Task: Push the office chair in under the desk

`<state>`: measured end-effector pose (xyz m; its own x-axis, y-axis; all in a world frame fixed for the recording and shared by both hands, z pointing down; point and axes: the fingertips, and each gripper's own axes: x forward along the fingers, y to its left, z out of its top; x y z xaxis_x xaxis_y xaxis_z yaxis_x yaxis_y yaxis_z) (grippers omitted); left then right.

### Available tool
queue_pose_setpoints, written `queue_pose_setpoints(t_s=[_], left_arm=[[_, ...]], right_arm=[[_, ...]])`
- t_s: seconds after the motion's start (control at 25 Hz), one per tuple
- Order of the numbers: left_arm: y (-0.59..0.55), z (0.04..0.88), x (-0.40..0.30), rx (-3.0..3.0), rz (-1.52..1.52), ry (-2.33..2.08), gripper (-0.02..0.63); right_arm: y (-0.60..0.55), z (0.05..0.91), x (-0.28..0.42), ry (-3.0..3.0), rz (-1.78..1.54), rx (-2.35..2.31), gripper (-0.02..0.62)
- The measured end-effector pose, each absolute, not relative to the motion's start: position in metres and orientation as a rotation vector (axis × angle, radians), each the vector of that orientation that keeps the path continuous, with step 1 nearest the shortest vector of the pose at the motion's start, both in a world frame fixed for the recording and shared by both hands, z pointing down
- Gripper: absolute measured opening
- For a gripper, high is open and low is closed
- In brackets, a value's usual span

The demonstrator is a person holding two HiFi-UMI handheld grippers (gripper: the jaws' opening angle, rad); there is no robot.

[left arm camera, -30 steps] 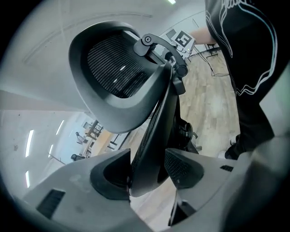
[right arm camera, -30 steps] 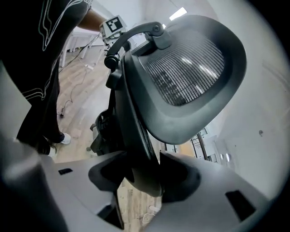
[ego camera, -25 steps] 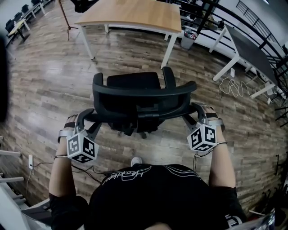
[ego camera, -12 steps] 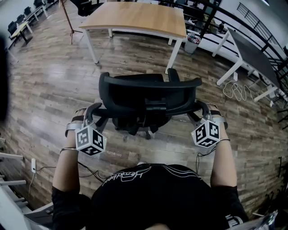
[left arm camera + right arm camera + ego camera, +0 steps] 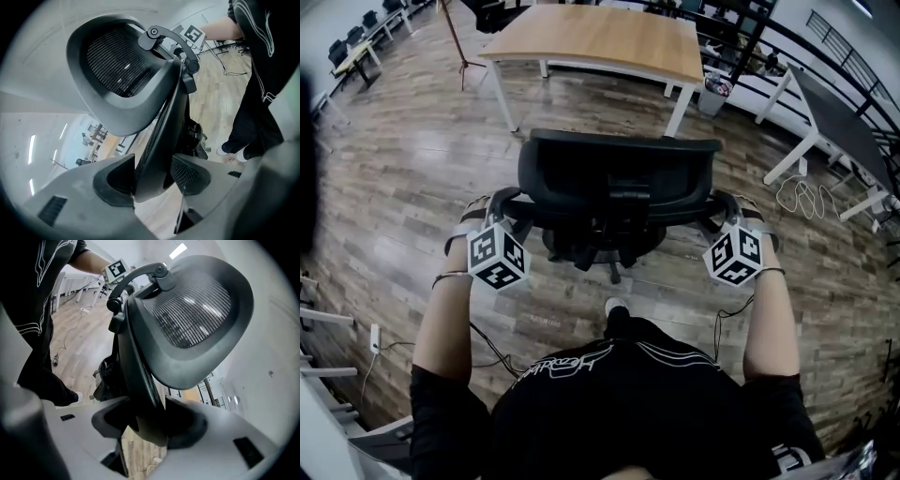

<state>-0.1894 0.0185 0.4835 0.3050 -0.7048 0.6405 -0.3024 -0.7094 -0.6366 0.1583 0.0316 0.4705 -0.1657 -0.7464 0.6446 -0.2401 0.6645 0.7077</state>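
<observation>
A black mesh office chair (image 5: 619, 178) stands on the wood floor, its back towards me. It faces a wood-topped desk (image 5: 600, 37) with white legs, a short way beyond it. My left gripper (image 5: 514, 208) is shut on the left edge of the chair's backrest, and my right gripper (image 5: 717, 208) is shut on its right edge. In the left gripper view the backrest frame (image 5: 117, 70) runs down between the pads of the left gripper (image 5: 152, 176). The right gripper view shows the backrest (image 5: 192, 315) wedged in the right gripper (image 5: 150, 420). The seat is mostly hidden behind the backrest.
A dark-topped desk (image 5: 839, 112) stands at the right with loose cables (image 5: 797, 197) on the floor by its legs. A bin (image 5: 712, 94) sits by the wooden desk's right leg and a tripod leg (image 5: 455, 37) to its left. My shoe (image 5: 616, 307) is just behind the chair base.
The chair and both grippers have moved forward towards the wooden desk, and the gap between them has shrunk. I have stepped forward behind it. Both grips look unchanged.
</observation>
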Motion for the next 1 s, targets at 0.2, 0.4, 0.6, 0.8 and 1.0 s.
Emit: queue_pose_setpoints(t_s=[0.2, 0.4, 0.6, 0.8, 1.0], left_arm=[[0.011, 0.490, -0.190, -2.162, -1.391, 0.936, 0.227], [-0.019, 0.490, -0.198, -2.151, -1.424, 0.961, 0.229], [-0.049, 0.486, -0.199, -2.142, -1.451, 0.972, 0.229], [-0.074, 0.488, -0.199, -2.119, -1.437, 0.996, 0.230], [-0.107, 0.487, -0.188, -2.092, -1.454, 1.024, 0.229]], right_arm=[[0.026, 0.477, 0.157, -1.752, -0.556, 0.787, 0.242], [-0.003, 0.476, 0.149, -1.769, -0.537, 0.725, 0.242], [-0.031, 0.474, 0.147, -1.793, -0.546, 0.673, 0.241], [-0.055, 0.476, 0.146, -1.813, -0.580, 0.646, 0.238], [-0.091, 0.474, 0.158, -1.807, -0.624, 0.664, 0.235]])
